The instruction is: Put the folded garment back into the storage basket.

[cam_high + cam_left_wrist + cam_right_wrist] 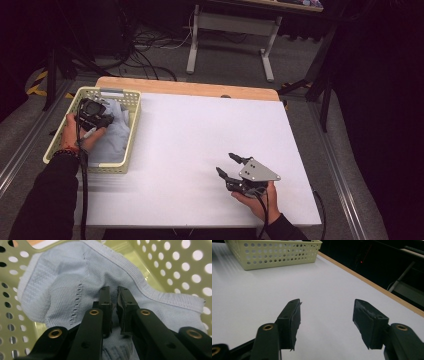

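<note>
A: At the far left corner of the white desk [200, 135] stands a pale green basket [131, 131] with holes in its walls, and a light blue knitted cloth [116, 135] lies bunched inside it. Is that the thing being picked up?

B: It looks so. The left gripper [113, 293] is down in the basket, and its fingers [105, 305] are pressed together on a pinch of the cloth, near the middle of the heap.

A: How do you think the cloth will handle?

B: Light and limp, I'd judge. It is a soft knit with ribbed bands and a row of small eyelets, so it will sag and trail from whatever point is held. It isn't fragile or slippery, though a thin pinch could slide out of the weave.

A: Where is the best place to hold it?

B: A thick fold or the ribbed hem [160, 296], where the fabric is doubled. One grip lifts it, but it may drag on the basket wall.

A: And the other hand?

B: The right gripper [231, 165] hovers low over the bare desk near the front right, well apart from the basket, its fingers [290, 315] spread with nothing between them.
</note>
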### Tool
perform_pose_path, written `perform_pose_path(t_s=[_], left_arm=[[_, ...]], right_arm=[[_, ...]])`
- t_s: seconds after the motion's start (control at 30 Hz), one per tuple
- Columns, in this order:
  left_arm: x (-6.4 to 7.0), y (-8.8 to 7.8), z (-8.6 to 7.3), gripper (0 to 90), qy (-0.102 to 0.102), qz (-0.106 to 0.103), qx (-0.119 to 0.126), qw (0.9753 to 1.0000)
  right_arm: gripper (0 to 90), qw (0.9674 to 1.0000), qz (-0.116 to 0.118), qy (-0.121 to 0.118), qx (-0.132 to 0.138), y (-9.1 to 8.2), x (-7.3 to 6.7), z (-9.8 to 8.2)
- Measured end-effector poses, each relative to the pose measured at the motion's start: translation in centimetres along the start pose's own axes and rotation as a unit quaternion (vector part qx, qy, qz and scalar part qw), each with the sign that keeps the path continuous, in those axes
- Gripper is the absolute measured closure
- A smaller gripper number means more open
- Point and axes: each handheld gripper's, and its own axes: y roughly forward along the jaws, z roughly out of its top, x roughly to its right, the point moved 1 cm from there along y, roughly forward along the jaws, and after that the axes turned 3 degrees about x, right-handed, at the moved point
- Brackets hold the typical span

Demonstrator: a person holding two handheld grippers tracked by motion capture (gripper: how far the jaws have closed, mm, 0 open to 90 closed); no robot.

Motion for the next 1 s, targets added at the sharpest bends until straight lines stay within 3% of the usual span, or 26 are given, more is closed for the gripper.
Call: perform_pose_path(t_s=[0.13,0.43,0.83,1.0], left_arm=[[0.0,0.4,-0.2,82.5,-0.001,-0.002,-0.014,0.9999],[0.1,1.7,-0.5,82.8,0.007,-0.015,-0.069,0.9974],[0.2,1.6,-0.4,82.7,0.014,-0.010,-0.070,0.9974],[0.3,0.8,-0.1,82.7,0.019,0.004,-0.046,0.9988]], right_arm=[[39.5,0.9999,-0.015,0.001,0.002,-0.8,0.6,-0.5],[36.6,0.9989,-0.044,0.009,0.010,-2.6,1.9,-1.3],[33.6,0.9984,-0.055,0.010,0.006,-3.5,2.5,-2.2],[33.5,0.9983,-0.057,0.012,0.003,-3.7,2.5,-2.4]])
